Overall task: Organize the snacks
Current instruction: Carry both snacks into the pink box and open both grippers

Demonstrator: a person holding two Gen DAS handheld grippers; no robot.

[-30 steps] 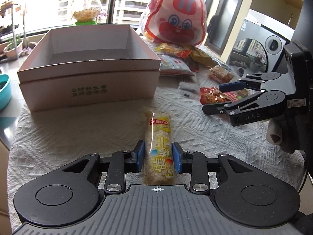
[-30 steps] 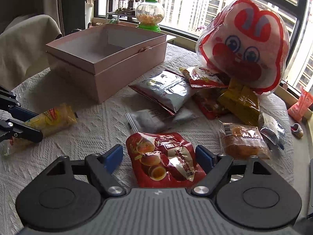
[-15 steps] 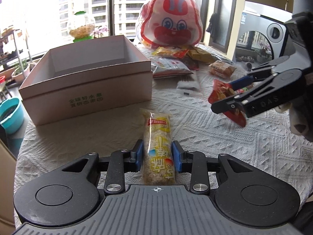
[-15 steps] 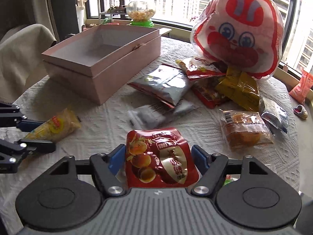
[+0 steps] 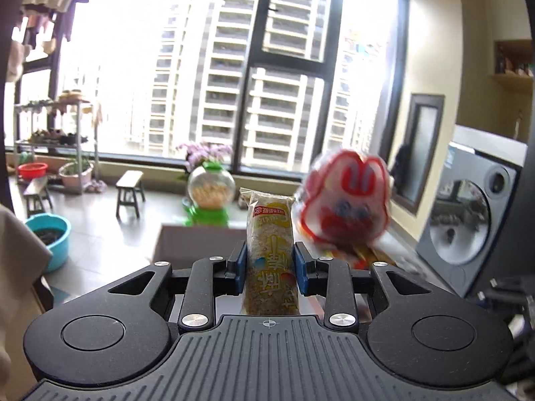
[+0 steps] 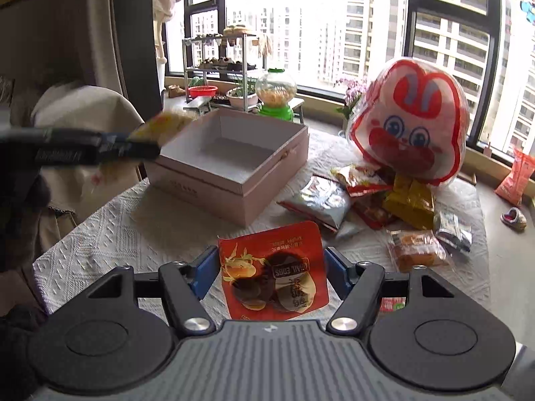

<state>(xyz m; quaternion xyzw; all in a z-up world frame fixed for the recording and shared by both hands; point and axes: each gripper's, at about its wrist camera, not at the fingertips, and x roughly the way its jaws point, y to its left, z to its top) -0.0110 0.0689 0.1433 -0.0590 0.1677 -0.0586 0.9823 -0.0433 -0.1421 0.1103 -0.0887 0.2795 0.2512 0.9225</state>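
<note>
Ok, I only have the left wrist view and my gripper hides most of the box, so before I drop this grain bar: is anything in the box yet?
Observer: No. The pink box is open and nothing lies inside it.
Operator: Where is my bar relative to it?
Observer: The left gripper holds the grain bar in the air, by the box's left corner as the right wrist view shows it.
Operator: And the other hand?
Observer: The right gripper is closing its jaws on a red quail-egg pouch, held above the tablecloth.
</note>
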